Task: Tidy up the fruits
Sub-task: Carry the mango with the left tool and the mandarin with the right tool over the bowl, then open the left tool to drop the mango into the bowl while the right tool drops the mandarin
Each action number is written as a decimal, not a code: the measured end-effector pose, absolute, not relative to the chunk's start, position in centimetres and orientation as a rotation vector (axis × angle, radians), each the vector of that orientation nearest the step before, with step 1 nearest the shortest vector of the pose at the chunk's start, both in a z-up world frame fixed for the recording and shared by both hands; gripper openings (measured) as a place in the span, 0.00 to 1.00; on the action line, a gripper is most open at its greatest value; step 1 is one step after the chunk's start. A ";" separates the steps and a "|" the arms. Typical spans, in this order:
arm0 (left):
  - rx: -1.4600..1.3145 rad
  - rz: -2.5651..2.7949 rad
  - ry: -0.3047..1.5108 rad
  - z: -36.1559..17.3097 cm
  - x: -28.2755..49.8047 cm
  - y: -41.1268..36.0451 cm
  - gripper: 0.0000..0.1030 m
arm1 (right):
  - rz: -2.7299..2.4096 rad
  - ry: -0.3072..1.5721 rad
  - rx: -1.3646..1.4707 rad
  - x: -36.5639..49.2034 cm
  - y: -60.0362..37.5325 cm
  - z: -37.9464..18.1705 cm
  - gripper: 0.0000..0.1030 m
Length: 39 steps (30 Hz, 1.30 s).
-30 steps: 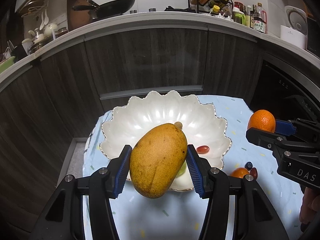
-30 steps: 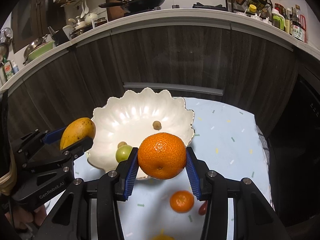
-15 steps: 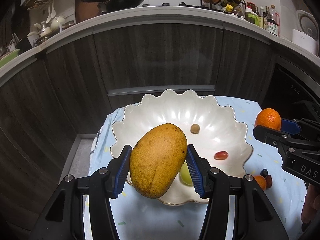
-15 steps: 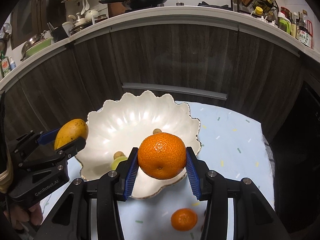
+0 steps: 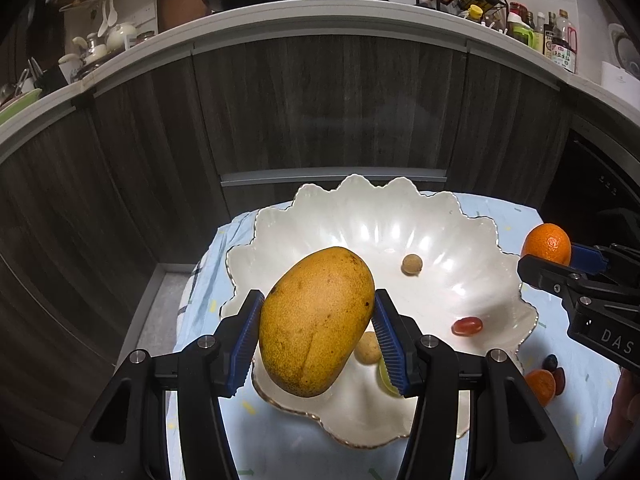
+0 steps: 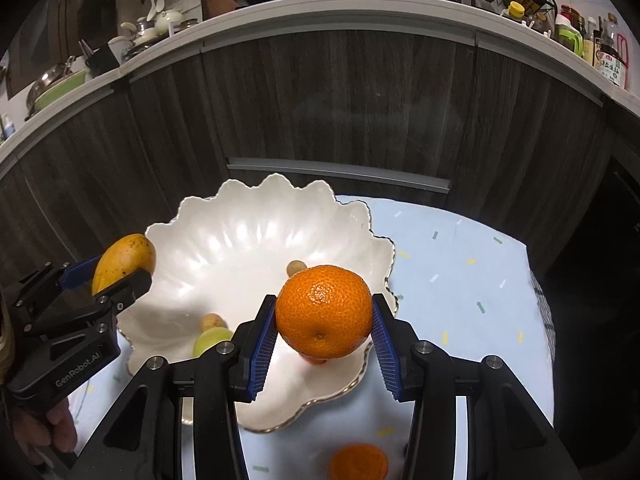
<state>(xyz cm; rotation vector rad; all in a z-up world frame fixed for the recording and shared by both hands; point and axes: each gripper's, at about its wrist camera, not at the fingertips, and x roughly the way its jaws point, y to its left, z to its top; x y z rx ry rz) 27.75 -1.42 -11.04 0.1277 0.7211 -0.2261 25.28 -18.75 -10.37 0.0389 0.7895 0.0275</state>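
Fruits counted: one mango [image 5: 316,322], two oranges, two small tan round fruits, one red grape, one green fruit, plus a dark pair, possibly grapes. Mango tilted, long axis leaning upper right, clamped in left gripper [image 5: 316,338] above the white scalloped bowl's [image 5: 400,216] near rim. Right gripper [image 6: 324,338] clamps one orange [image 6: 323,311] over the bowl's right rim. Bowl holds tan fruits, grape [image 5: 467,325], green fruit [image 6: 212,340]. Second orange [image 6: 358,462] sits on cloth near bowl.

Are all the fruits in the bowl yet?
Not yet. A few small fruits already lie in the white bowl, like a red grape. The left gripper holds a mango and the right gripper an orange, both above the bowl. A small orange waits on the tablecloth.
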 end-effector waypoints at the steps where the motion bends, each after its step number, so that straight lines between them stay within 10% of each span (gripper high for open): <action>1: 0.128 -0.226 0.724 -11.2 28.0 -1.4 0.52 | 0.027 0.791 0.038 25.4 -18.8 -10.4 0.45; 18: 0.128 -0.226 0.785 -13.2 29.5 -1.4 0.54 | 0.007 0.840 0.030 27.2 -18.7 -11.9 0.46; 24: 0.135 -0.203 0.744 -12.8 29.1 -1.0 0.72 | -0.022 0.819 0.007 26.9 -18.6 -11.7 0.69; 39: 0.138 -0.187 0.709 -11.2 27.5 -1.0 0.87 | -0.048 0.796 0.014 25.2 -19.2 -10.3 0.77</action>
